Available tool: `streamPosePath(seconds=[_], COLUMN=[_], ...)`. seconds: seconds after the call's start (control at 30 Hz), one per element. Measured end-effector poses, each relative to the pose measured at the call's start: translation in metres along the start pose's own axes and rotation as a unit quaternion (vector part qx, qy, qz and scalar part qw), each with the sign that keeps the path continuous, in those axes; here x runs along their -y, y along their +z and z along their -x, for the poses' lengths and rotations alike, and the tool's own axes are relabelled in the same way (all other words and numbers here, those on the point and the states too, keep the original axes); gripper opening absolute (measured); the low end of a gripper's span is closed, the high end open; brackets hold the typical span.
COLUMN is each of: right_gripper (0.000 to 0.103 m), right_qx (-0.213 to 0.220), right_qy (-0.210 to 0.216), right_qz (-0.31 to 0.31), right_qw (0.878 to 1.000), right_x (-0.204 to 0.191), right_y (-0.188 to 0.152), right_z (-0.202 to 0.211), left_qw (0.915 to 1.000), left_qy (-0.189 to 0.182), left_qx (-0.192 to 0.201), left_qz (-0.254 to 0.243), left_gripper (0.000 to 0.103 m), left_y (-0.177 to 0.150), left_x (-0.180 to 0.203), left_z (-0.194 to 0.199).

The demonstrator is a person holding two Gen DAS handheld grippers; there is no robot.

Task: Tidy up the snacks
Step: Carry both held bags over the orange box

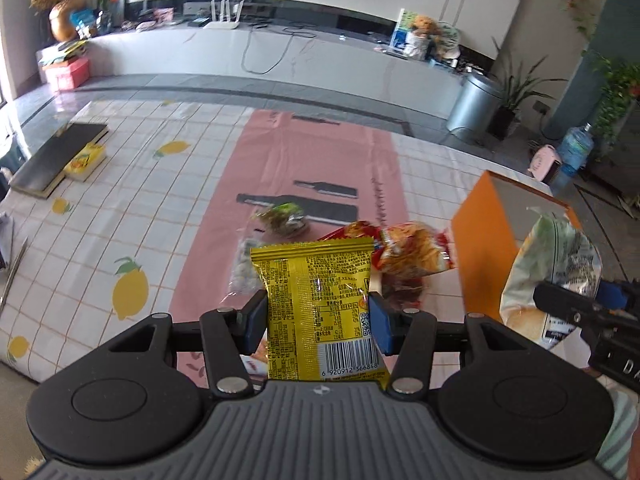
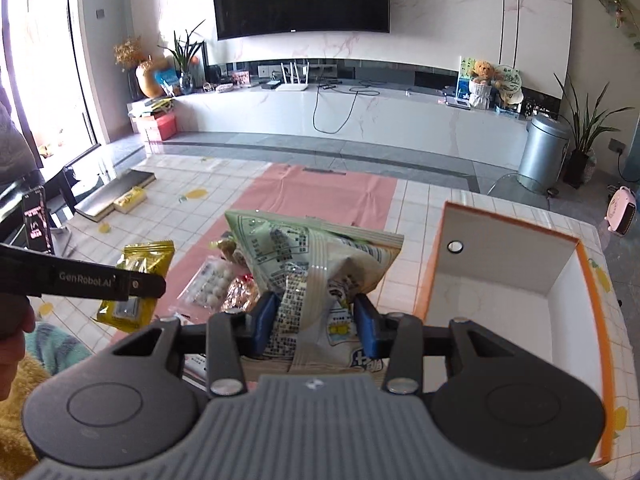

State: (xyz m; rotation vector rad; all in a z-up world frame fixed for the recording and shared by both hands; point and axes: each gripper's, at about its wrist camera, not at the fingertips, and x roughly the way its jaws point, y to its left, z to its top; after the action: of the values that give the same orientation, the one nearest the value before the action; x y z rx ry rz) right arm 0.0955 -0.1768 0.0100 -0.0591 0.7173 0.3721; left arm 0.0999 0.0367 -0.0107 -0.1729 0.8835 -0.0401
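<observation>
Left hand-held gripper (image 1: 318,320) pinches yellow packet (image 1: 320,304); right (image 2: 314,322) apparently green-white bag (image 2: 316,264).

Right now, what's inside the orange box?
The orange box shows bare white walls and floor, with one round fitting on its back wall. No snacks are visible in it. The right gripper body hides the near left corner of the floor, so that part is unknown.

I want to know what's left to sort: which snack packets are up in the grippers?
Two: the yellow packet in the left gripper and the pale green bag in the right gripper. The red packet lies on the table.
</observation>
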Motion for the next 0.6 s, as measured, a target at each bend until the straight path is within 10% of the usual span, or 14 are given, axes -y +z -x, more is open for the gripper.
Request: streamPosePath(seconds=[0.6], right_gripper=[0.040], right_qx=[-0.074], right_qy=[-0.056], right_qz=[-0.066], right_qw=[0.994], right_x=[0.158], right_y=[0.002], right_z=[0.044], left_qw=[0.9697], left_qy=[-0.148], left_qx=[-0.030], left_qz=[-0.192], left_gripper=[0.059], left_y=[0.031], left_x=[0.178], left_z=[-0.003])
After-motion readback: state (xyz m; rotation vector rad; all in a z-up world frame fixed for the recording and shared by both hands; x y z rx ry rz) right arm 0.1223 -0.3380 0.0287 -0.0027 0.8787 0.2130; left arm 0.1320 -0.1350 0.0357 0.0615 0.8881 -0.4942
